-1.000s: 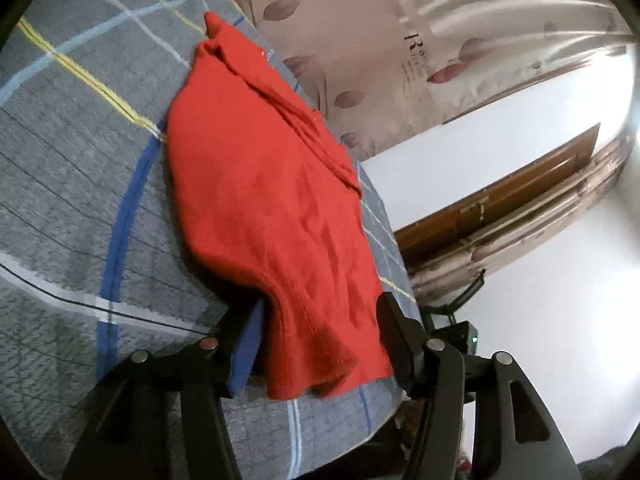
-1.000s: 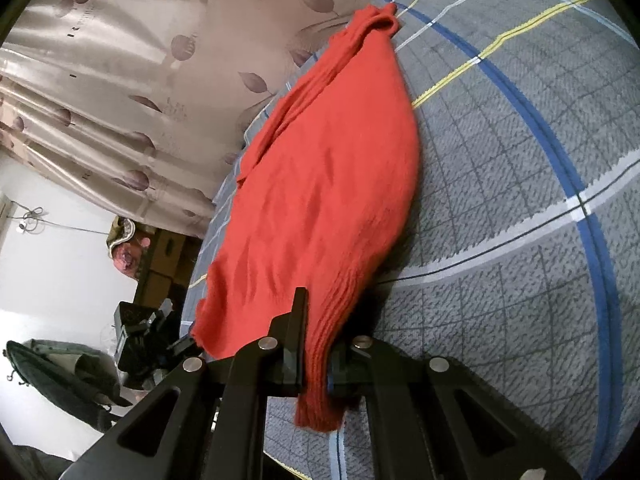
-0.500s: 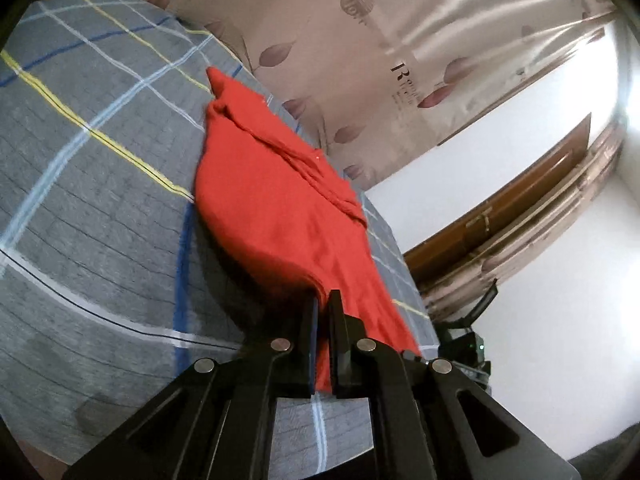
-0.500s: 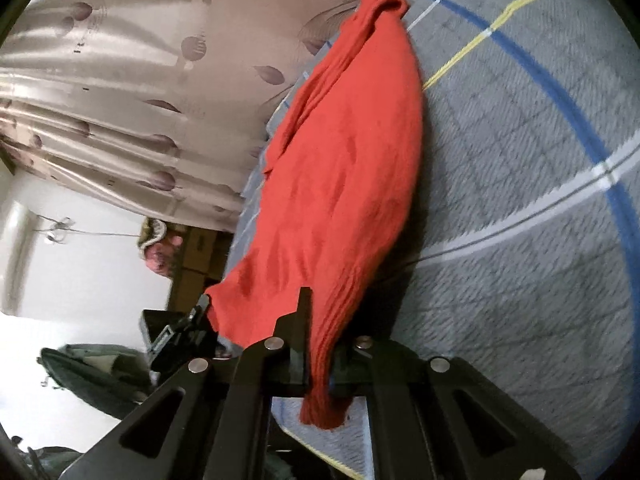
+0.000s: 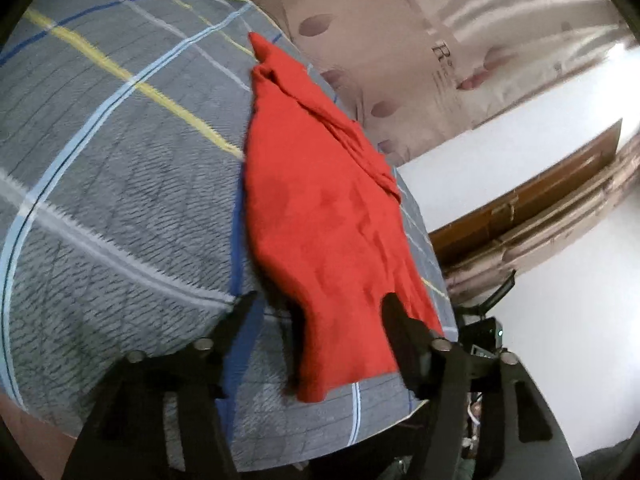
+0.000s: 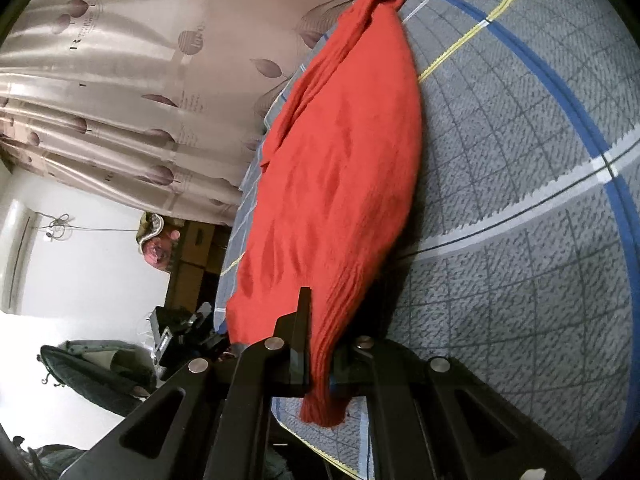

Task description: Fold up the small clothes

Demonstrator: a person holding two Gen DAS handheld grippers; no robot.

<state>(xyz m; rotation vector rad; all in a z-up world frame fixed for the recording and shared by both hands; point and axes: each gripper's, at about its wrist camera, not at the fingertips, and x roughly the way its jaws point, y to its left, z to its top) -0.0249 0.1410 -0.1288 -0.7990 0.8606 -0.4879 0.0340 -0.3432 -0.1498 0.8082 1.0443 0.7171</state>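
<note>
On bed (image 5: 100, 184), one red garment (image 5: 320, 216) lies near edge. My right tool (image 6: 320, 344) clamped on its hem (pads hidden by knit). My left tool (image 5: 316, 312) opening, hem between fingers, untouched. Far end bunched, unclear.

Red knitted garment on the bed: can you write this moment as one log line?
item: red knitted garment on grey checked bedsheet | left claw: opening, cloth between | right claw: shut on hem

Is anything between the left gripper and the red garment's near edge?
Nothing visible. The left gripper is opening, its jaws straddling the near edge of the red garment on the plaid bedsheet. The right gripper is already shut on that edge.
</note>
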